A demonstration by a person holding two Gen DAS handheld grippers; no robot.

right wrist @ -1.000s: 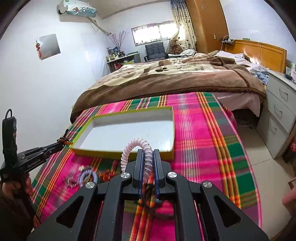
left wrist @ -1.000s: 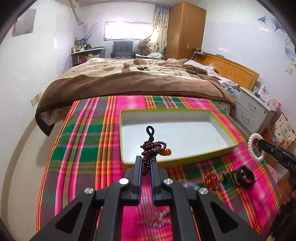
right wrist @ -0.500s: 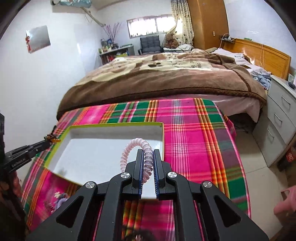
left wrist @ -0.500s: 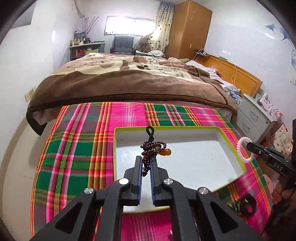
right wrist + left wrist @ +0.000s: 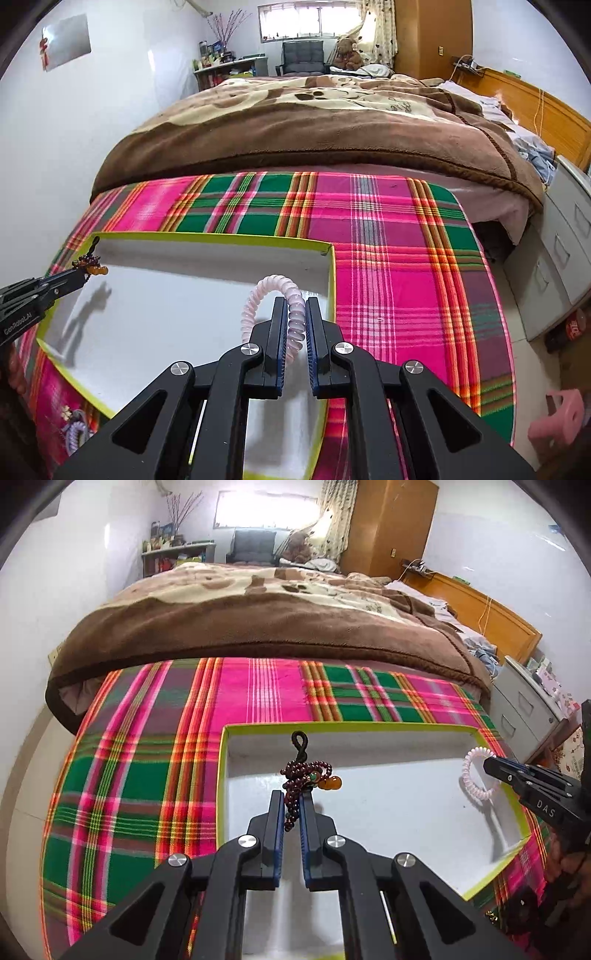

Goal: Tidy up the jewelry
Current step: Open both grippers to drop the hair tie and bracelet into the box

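The left gripper [image 5: 291,799] holds a dark red bead bracelet [image 5: 304,775] between its two fingers [image 5: 276,812]. The fingers are close together and pinch the beads. A black cord loop sticks up from the bracelet, and an orange bead [image 5: 330,783] hangs at its side. The bracelet is up in the air above the white box [image 5: 369,812], over the box's left part, not touching its floor.

The right gripper [image 5: 293,321] holds a pale pink spiral hair tie [image 5: 275,299]. Its fingers [image 5: 316,325] are narrow and squeeze one side of the tie, and the rest of the tie curves up and to the left. The tie is also in the air above the white box, near the box's right wall.

The white box has a yellow-green rim and lies on a pink and green plaid cloth [image 5: 147,757]. In the right wrist view, a purple spiral tie [image 5: 75,430] and some small shiny bits lie on the cloth just in front of the box's near left edge. Past the far side of the box there is a bed with a brown blanket [image 5: 314,125]. To the right of the box, off the cloth, stands a grey drawer cabinet [image 5: 557,266].
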